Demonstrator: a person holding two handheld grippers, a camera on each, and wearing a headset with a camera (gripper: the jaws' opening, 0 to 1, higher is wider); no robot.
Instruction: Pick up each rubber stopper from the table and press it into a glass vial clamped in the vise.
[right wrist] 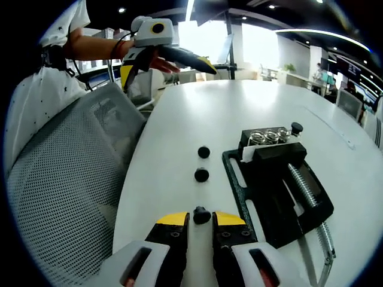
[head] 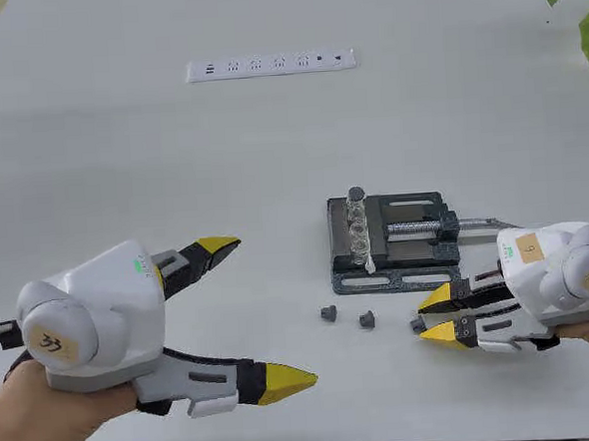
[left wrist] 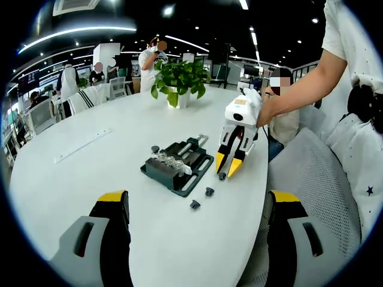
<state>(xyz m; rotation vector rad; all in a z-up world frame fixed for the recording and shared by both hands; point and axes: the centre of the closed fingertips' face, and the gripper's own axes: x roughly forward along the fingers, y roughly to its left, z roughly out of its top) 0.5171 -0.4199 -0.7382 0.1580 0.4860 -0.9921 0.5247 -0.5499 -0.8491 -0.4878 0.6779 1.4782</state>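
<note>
A black vise [head: 392, 255] [left wrist: 179, 167] [right wrist: 281, 179] clamps a row of glass vials [head: 357, 232] [left wrist: 167, 158] [right wrist: 269, 136]. The far vial carries a dark stopper [head: 355, 193] [right wrist: 296, 127]. Two loose rubber stoppers [head: 328, 314] [head: 367, 320] [right wrist: 201, 174] [right wrist: 204, 152] lie on the white table in front of the vise. My right gripper [head: 426, 318] [right wrist: 201, 222] [left wrist: 226, 168] is low at the table, its yellow tips closed on a third stopper [right wrist: 201, 215] [left wrist: 222, 176]. My left gripper [head: 258, 313] [left wrist: 198, 197] [right wrist: 169, 70] hovers wide open and holds nothing.
A white power strip [head: 271, 64] [left wrist: 81, 146] lies at the far side of the table. A potted plant [head: 581, 3] [left wrist: 179, 81] stands at the far right. A grey mesh chair [right wrist: 66, 179] sits by the table's near edge.
</note>
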